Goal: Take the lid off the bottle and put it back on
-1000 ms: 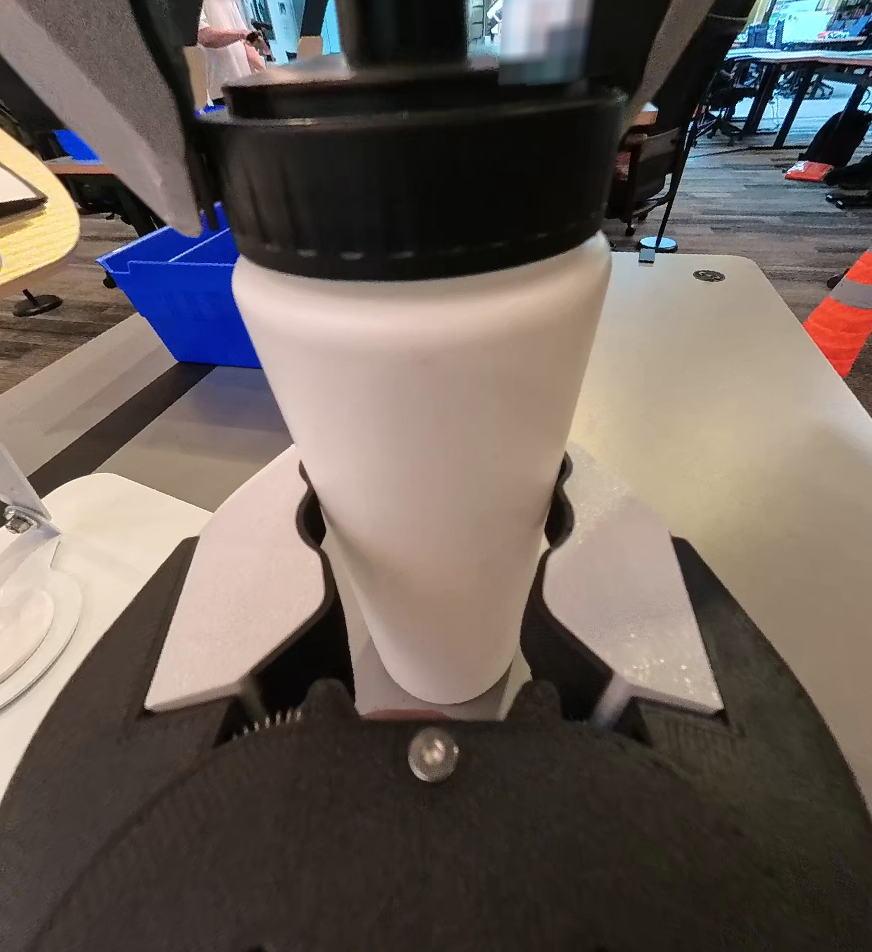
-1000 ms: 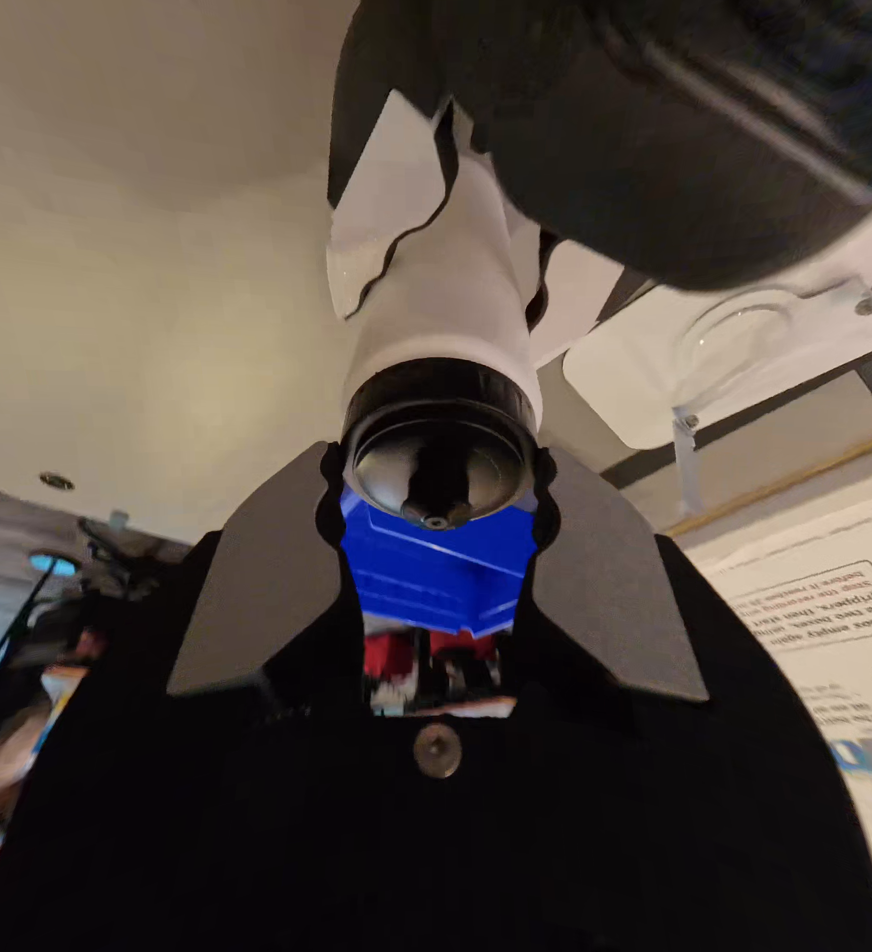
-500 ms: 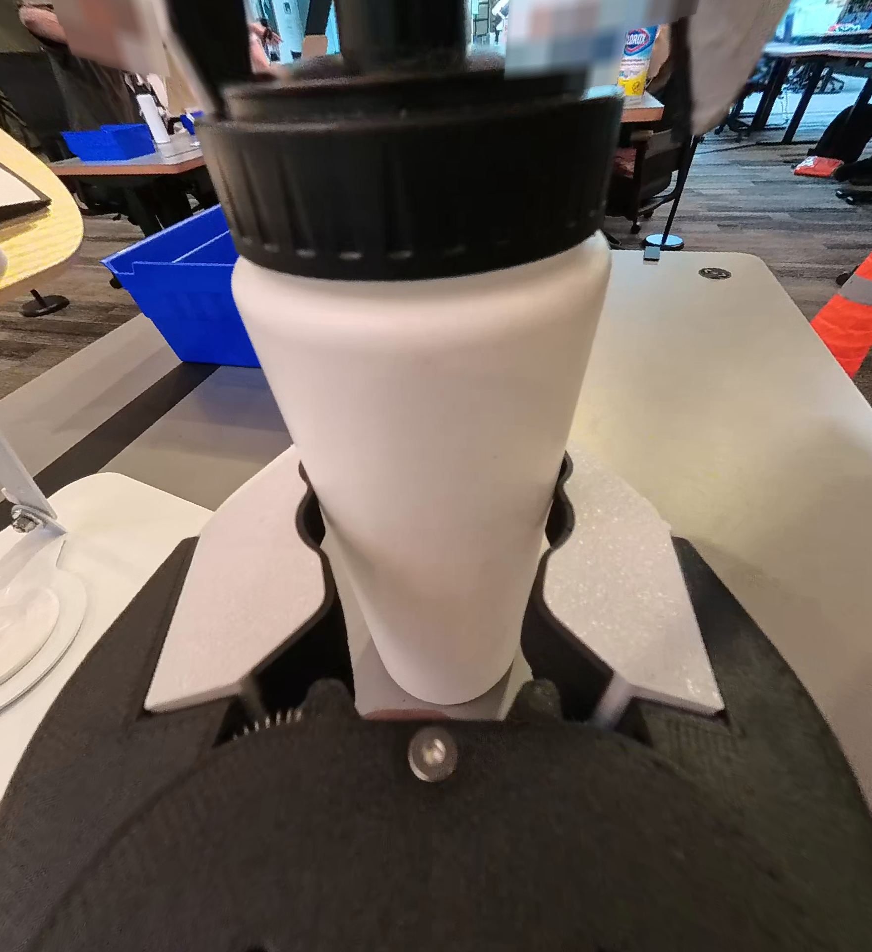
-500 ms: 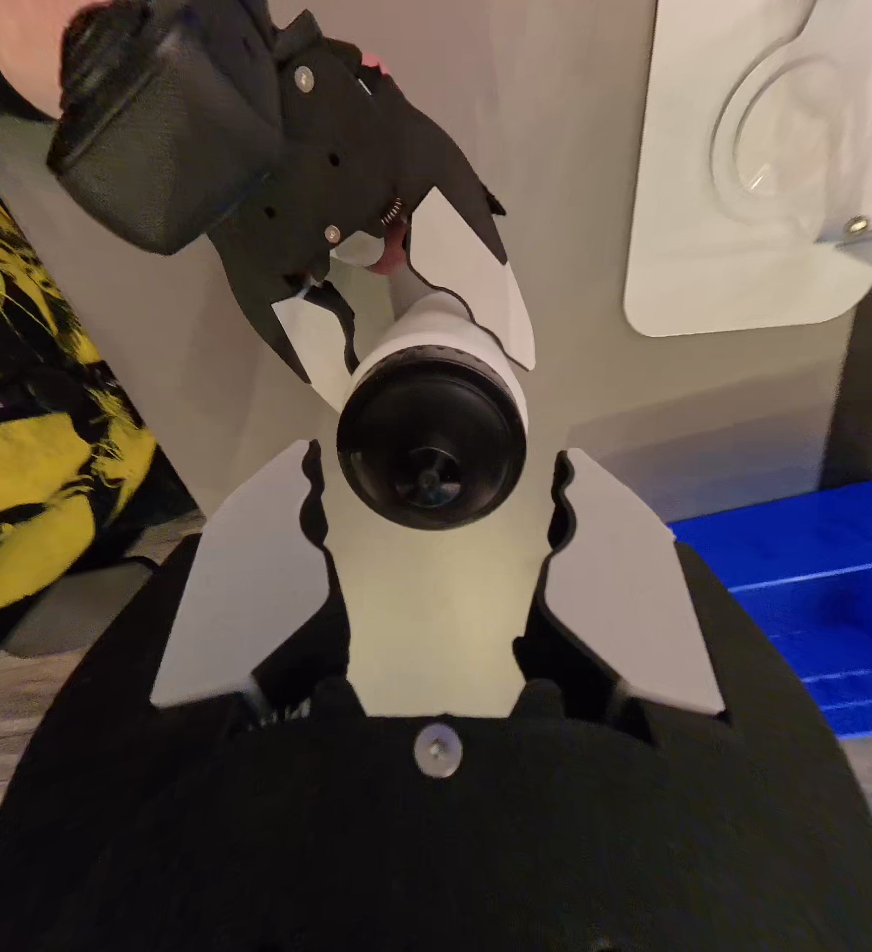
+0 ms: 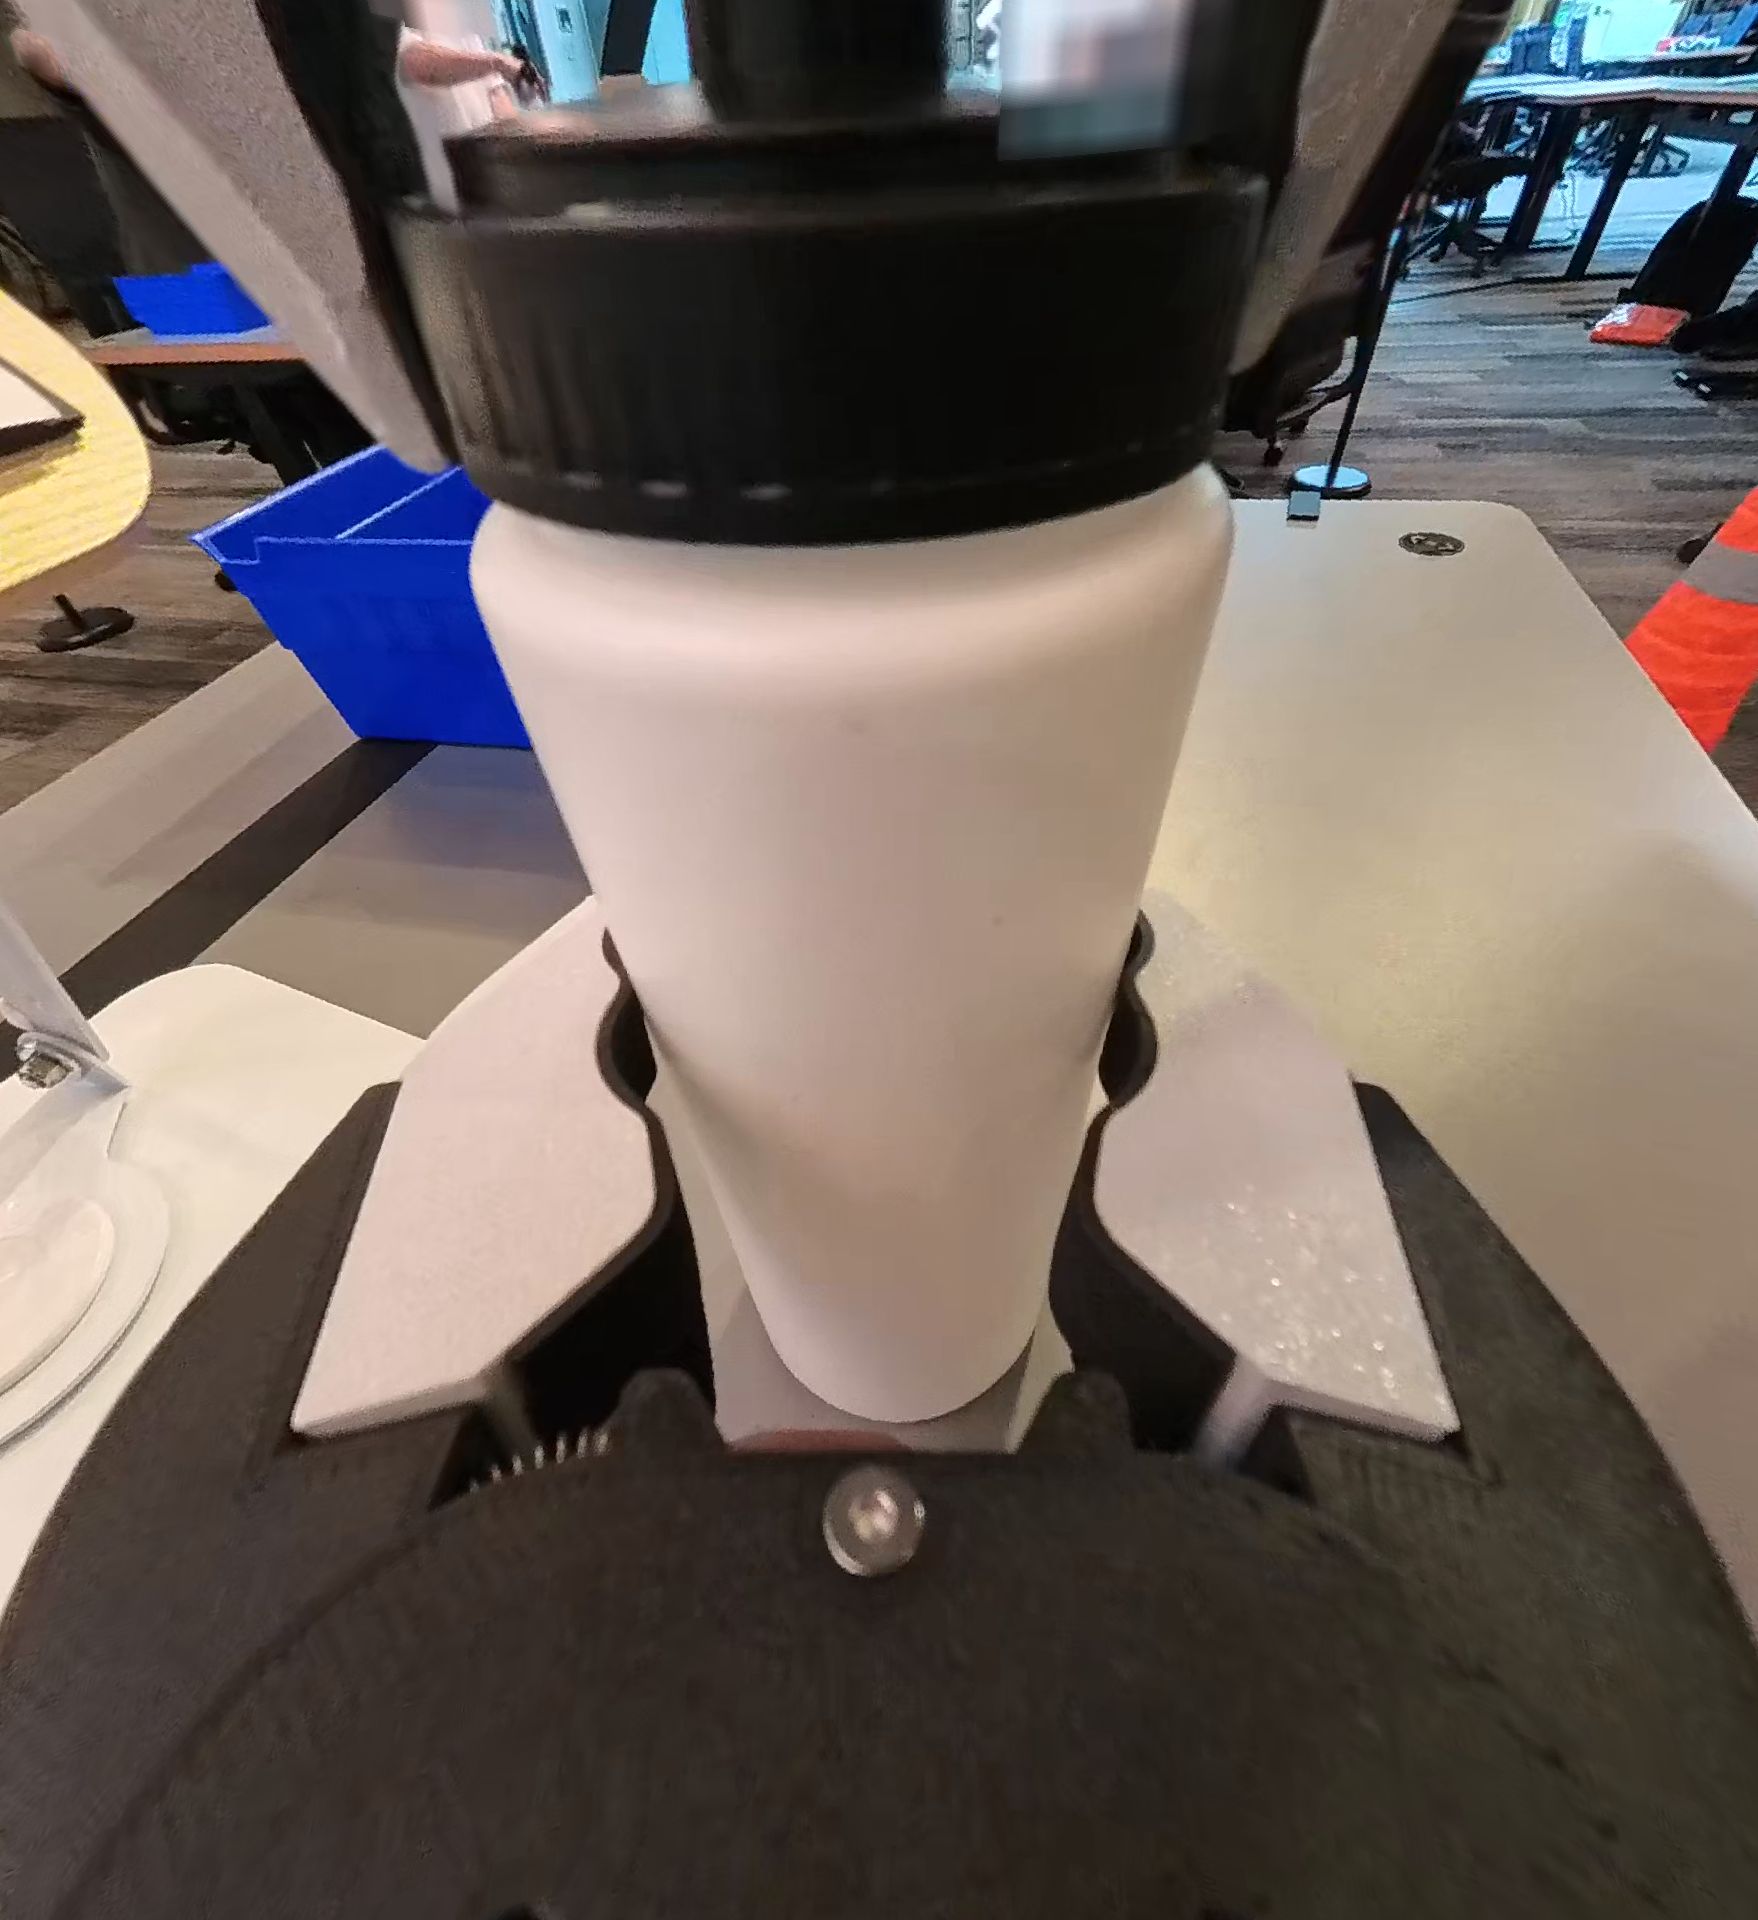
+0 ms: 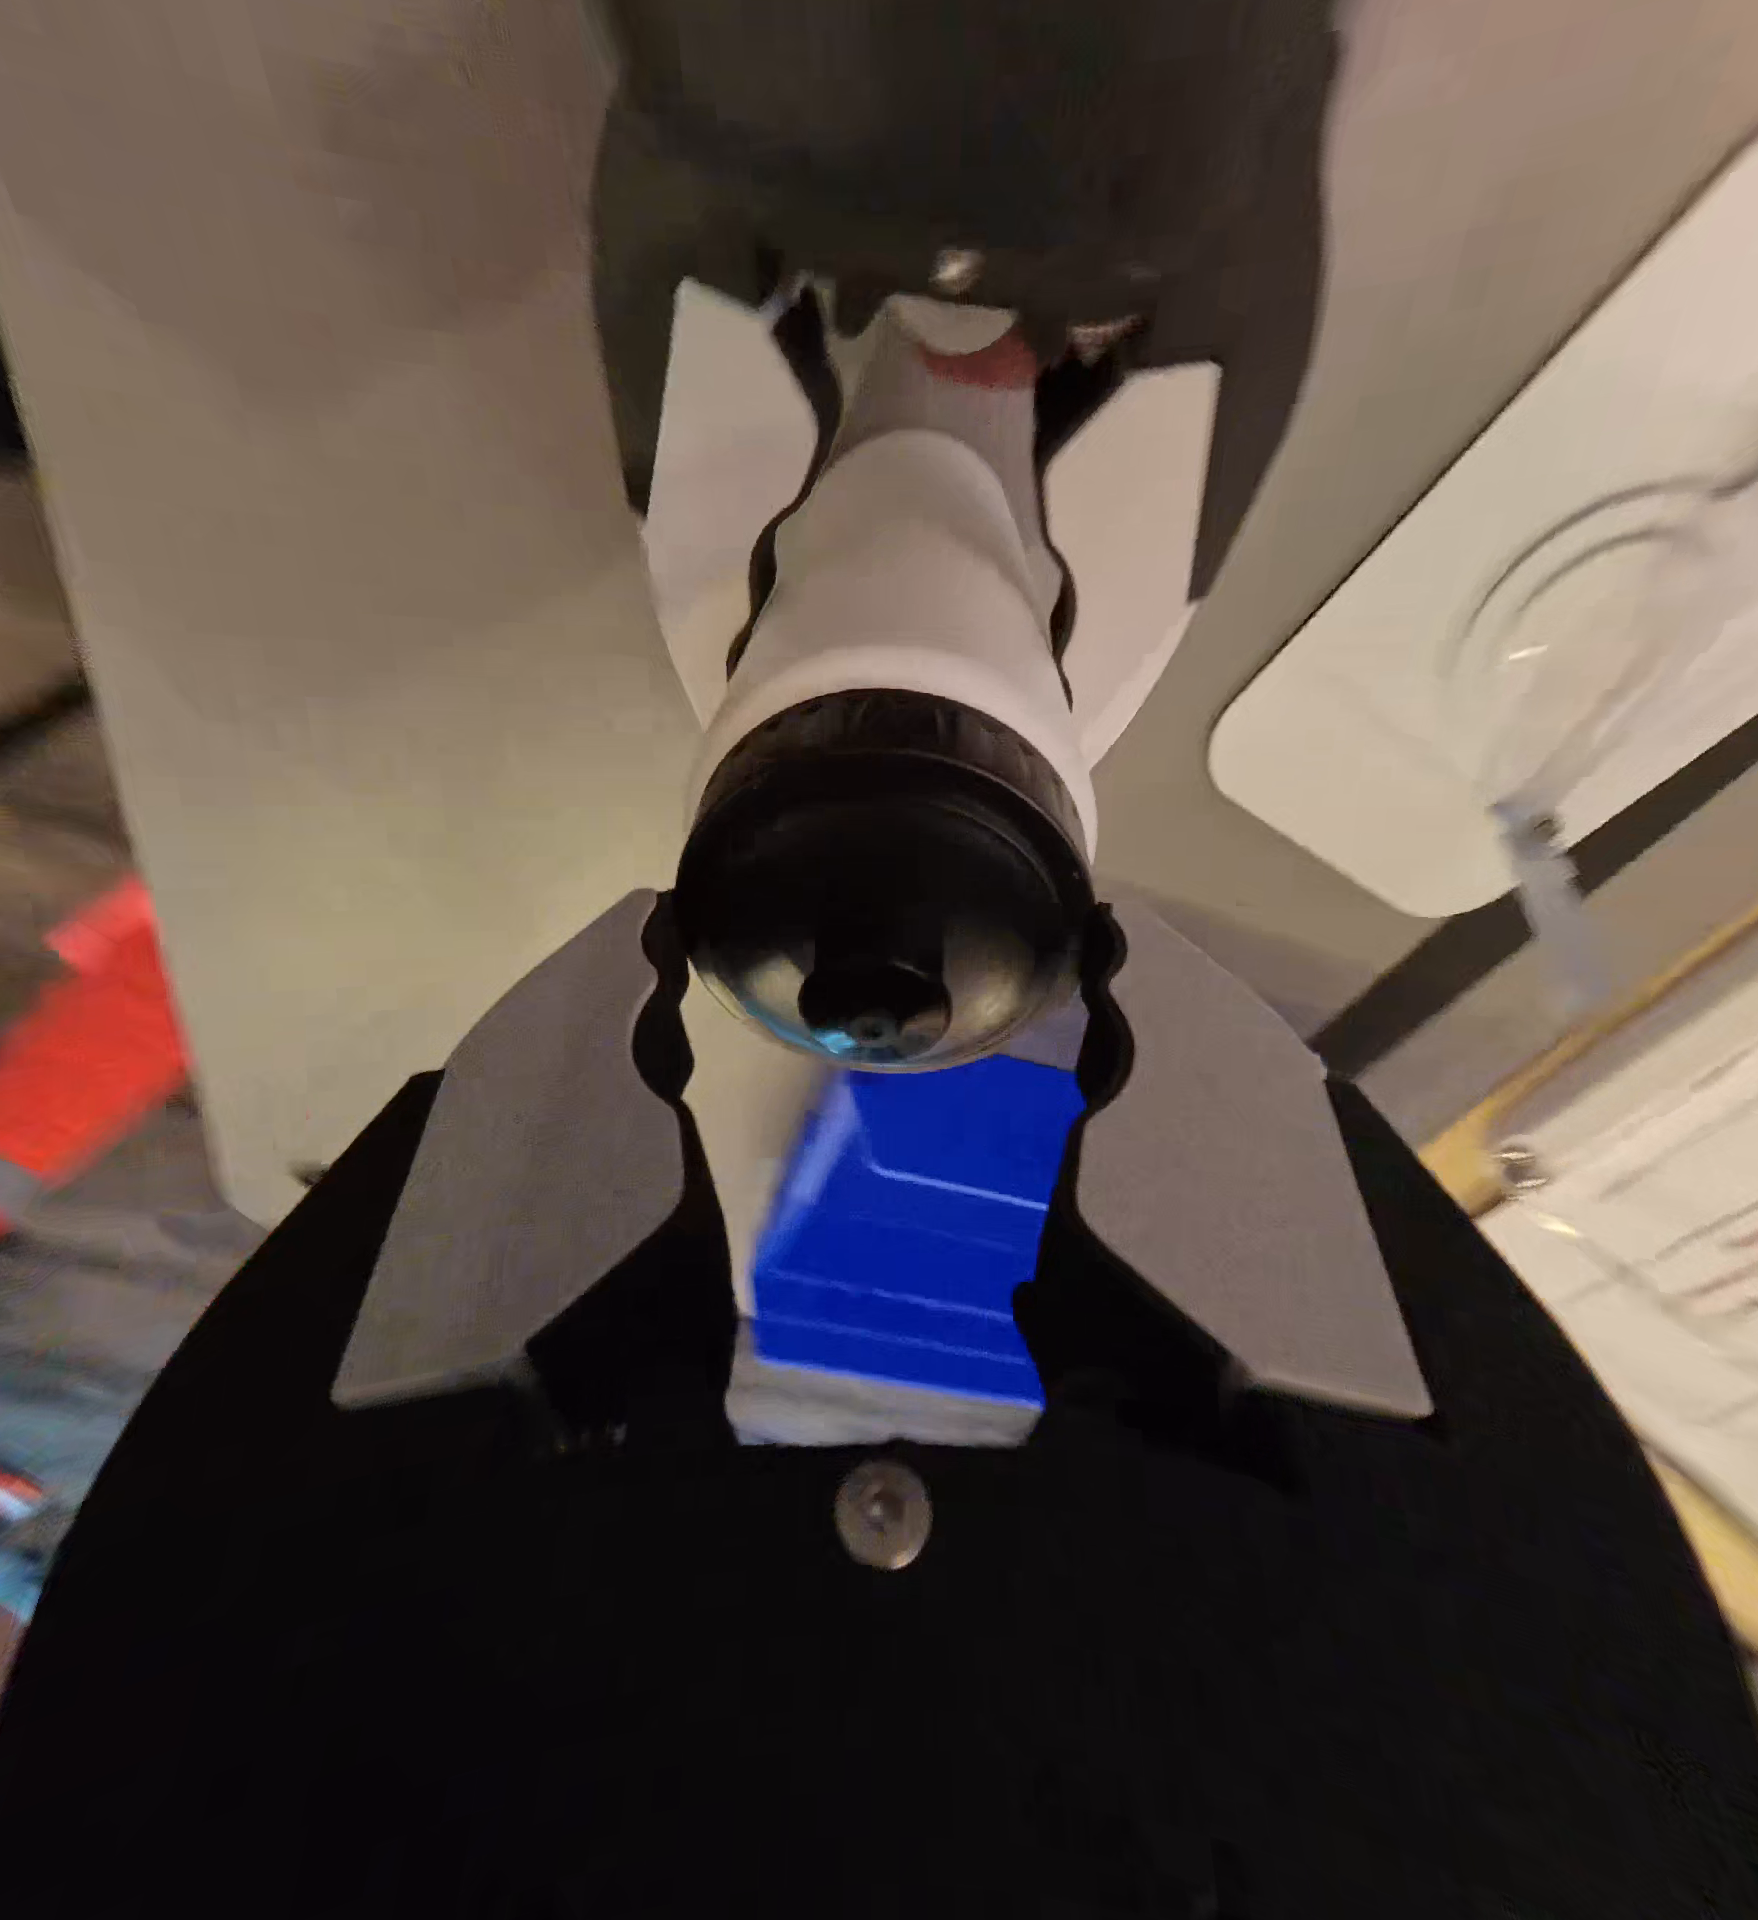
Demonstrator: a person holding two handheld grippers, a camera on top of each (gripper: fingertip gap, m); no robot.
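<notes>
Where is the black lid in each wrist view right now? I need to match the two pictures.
Left wrist view: the black lid fills the top centre, seated on the white bottle.
Right wrist view: the lid sits at centre, seen end-on, between the right claw's fingertips.
Shared landmark: the blue bin.

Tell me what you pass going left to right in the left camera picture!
Wooden table → blue bin → white bottle with its black lid → orange cone.
</notes>
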